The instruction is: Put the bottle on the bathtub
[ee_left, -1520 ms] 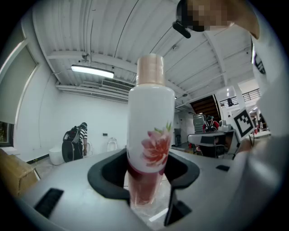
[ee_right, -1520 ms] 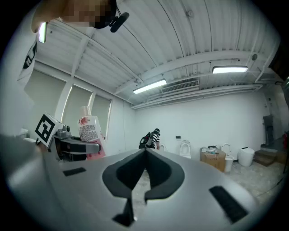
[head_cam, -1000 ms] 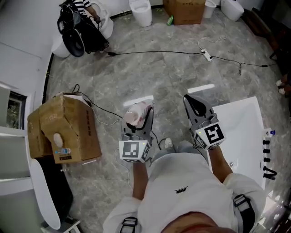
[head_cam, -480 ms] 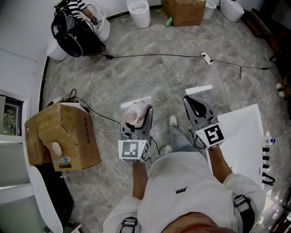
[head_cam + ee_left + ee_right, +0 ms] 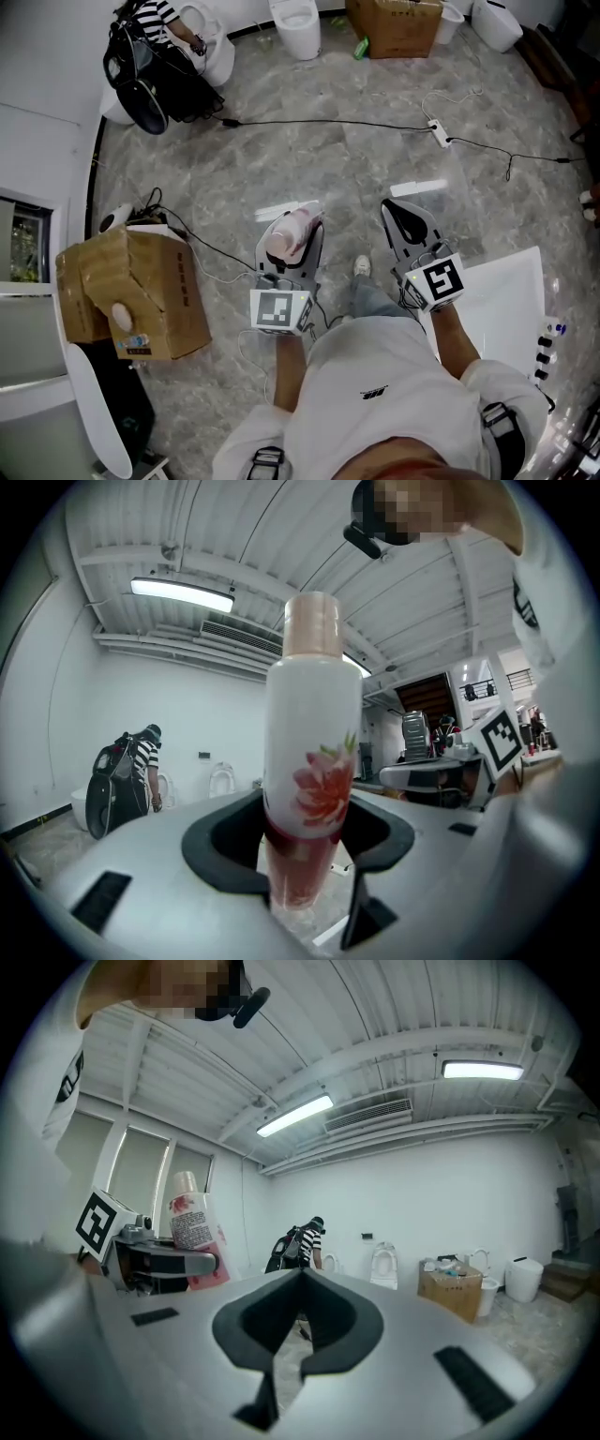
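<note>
Bottle (image 5: 314, 752), white with a red flower print and a pale pink cap, stands upright between the jaws of my left gripper (image 5: 290, 246), whose pads press on its lower body. It is held in the air above the grey marble floor (image 5: 309, 159), not yet on any bathtub. My right gripper (image 5: 404, 217) is beside it, jaws closed together on nothing. A white flat surface (image 5: 497, 291) lies just to my right, and a white curved rim (image 5: 89, 412) shows at my lower left beyond a cardboard box (image 5: 141, 291); I cannot tell which belongs to the bathtub. I judge this to be the carrying step. To do it well I should keep the grip firm and the bottle vertical, mind the power cable (image 5: 328, 122) on the floor, and release only once the base sits flat on the tub's edge.
</note>
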Motion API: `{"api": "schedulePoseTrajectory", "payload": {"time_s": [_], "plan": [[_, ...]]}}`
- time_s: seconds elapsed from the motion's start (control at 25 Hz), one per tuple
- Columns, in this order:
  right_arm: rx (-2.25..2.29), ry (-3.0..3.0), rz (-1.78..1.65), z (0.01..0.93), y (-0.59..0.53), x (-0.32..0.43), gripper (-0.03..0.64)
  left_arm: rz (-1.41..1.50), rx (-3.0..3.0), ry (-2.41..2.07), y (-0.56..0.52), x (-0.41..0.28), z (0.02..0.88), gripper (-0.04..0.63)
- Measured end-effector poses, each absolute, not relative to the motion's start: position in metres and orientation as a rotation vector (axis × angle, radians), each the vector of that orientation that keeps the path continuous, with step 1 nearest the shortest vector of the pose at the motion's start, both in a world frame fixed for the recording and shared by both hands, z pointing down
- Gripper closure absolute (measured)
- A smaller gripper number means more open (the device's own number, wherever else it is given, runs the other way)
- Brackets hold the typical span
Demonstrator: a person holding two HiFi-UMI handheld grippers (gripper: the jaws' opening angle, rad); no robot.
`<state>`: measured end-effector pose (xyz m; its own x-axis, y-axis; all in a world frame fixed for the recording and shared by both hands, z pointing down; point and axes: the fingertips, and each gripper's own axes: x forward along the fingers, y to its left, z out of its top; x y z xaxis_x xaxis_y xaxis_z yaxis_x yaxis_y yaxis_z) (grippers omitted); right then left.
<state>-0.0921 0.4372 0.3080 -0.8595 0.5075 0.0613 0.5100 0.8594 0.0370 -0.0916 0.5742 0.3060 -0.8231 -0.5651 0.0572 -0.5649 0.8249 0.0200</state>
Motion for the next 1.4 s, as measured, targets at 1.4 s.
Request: {"api": "schedulePoseTrajectory", "payload": {"time_s": [1.4], "plan": [[0.369,-3.102,-0.071,0.292,0.092,-0.219,0.623,0.08,1.915,-2.447,0.184,-0.309,0.291,0.371]]}}
